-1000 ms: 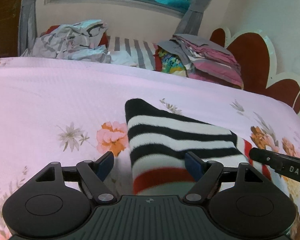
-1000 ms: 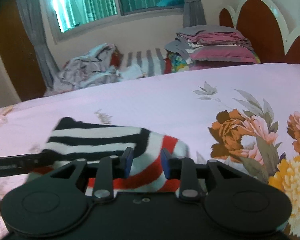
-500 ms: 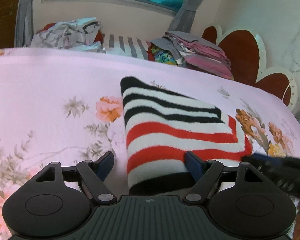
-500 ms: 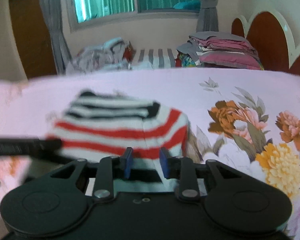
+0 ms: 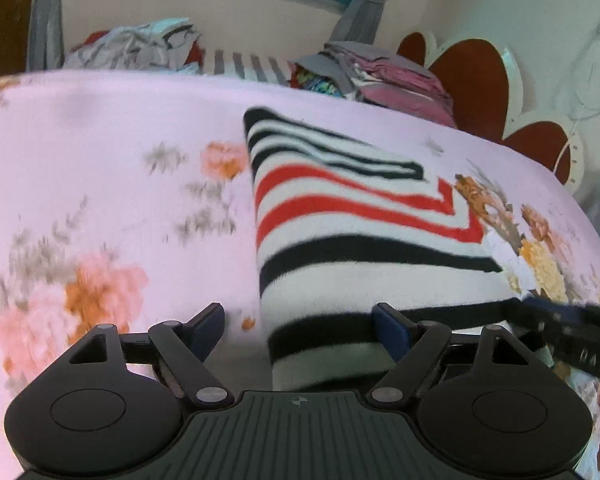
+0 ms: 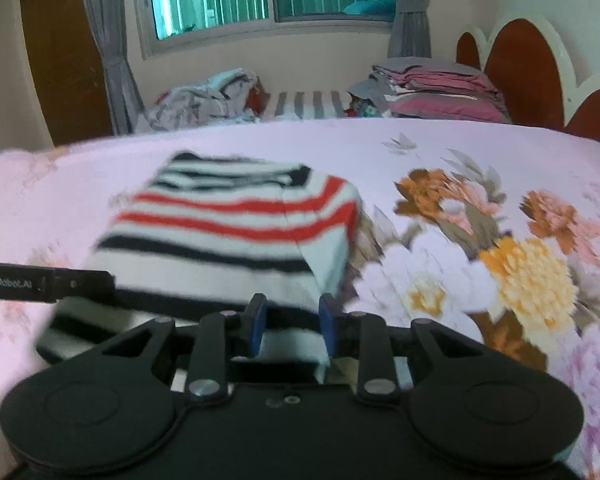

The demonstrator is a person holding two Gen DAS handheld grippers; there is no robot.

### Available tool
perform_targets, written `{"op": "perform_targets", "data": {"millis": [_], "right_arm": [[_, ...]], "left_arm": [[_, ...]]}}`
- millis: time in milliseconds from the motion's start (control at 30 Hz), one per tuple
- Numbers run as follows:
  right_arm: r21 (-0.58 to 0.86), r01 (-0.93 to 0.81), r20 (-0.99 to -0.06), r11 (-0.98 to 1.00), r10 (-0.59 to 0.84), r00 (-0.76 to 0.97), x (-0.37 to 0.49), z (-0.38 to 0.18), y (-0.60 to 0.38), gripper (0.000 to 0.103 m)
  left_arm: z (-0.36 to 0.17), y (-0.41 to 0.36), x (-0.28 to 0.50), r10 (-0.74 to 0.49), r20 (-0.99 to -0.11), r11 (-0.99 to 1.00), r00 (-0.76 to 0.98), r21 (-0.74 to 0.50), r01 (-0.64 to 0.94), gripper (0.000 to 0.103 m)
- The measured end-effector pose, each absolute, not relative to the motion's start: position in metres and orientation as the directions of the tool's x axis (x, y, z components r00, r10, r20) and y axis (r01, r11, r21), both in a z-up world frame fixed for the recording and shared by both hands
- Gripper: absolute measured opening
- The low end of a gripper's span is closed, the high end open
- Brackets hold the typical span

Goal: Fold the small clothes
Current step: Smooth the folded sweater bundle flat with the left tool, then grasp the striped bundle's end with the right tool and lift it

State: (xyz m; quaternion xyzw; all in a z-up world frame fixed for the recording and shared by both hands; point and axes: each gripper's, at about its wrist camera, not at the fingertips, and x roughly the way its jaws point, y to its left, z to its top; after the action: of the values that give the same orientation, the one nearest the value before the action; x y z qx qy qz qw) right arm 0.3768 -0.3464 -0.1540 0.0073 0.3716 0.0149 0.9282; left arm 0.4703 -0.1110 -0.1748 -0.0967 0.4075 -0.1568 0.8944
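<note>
The striped top (image 5: 360,240) is lying folded on the flowery bed sheet (image 5: 100,140). The right gripper (image 6: 291,322) is pinching its near edge. The left gripper (image 5: 298,326) is standing wide open over the same edge (holding nothing). Pulling slowly and evenly is, I think, going to make a neat fold.

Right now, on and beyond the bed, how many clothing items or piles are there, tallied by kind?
Striped garment on the floral sheet: 1, the striped sweater
Crumpled heaps: 1, the grey crumpled heap
Folded stacks: 1, the pink and grey stack
Total: 3
</note>
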Motion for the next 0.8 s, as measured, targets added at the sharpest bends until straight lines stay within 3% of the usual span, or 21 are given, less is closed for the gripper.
{"op": "perform_targets", "data": {"millis": [467, 600, 800], "right_arm": [[0.110, 0.017, -0.729, 0.994, 0.069, 0.681, 0.364, -0.152, -0.361, 0.033], [0.157, 0.037, -0.717, 0.987, 0.088, 0.692, 0.372, -0.141, -0.371, 0.047], [0.216, 0.051, -0.717, 0.975, 0.123, 0.686, 0.393, -0.136, -0.380, 0.051]], "left_arm": [[-0.165, -0.120, 0.468, -0.340, -0.718, 0.940, 0.607, -0.276, 0.200, 0.083], [-0.157, -0.118, 0.472, -0.354, -0.713, 0.934, 0.605, -0.307, 0.184, 0.084], [-0.146, -0.117, 0.486, -0.380, -0.696, 0.920, 0.609, -0.349, 0.175, 0.088]]}}
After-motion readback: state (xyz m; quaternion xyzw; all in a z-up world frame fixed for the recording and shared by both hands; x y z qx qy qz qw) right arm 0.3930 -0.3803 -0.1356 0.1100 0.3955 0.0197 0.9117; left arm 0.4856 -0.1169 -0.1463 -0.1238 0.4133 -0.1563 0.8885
